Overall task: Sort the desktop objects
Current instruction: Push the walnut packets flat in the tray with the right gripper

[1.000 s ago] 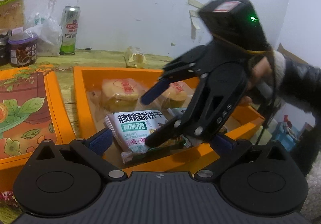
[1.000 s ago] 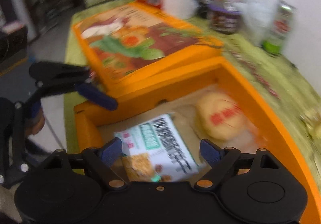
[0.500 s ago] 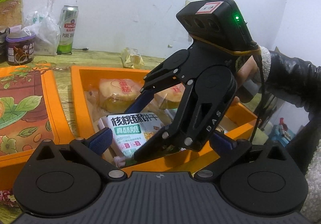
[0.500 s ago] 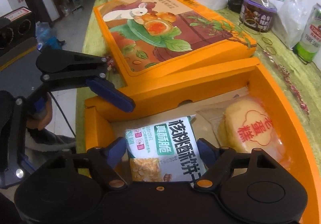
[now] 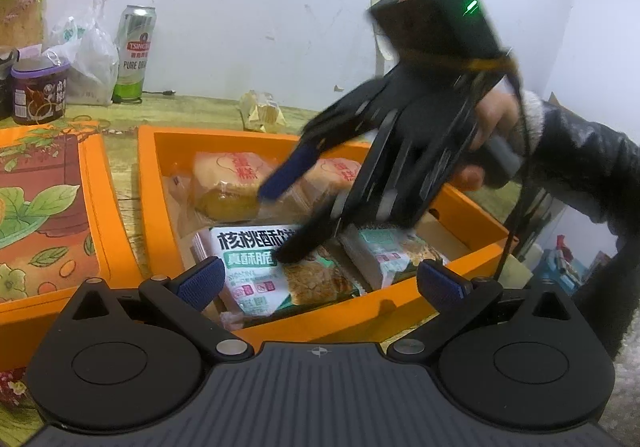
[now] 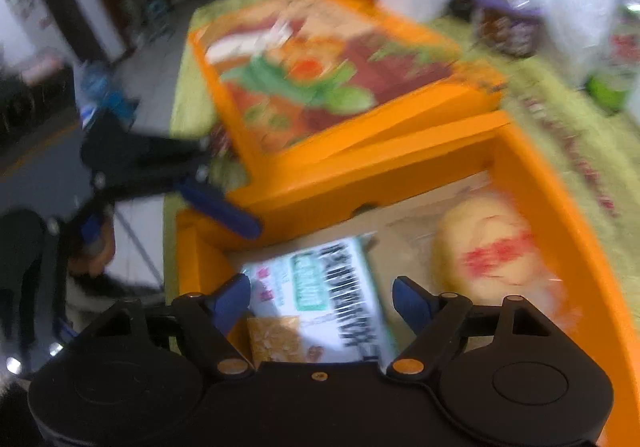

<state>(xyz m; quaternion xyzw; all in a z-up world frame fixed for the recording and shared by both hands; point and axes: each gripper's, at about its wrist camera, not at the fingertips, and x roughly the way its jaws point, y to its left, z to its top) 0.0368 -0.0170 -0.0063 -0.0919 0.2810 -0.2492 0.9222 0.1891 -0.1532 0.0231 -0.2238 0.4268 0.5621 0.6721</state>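
I see the right hand-held gripper (image 6: 322,297) with jaws parted, having just opened further, above the walnut biscuit packet (image 6: 320,299) between them in the orange box (image 6: 540,183). The left hand-held gripper (image 5: 320,281) stands released before that box. Wrapped cakes (image 5: 228,185) lie beyond.
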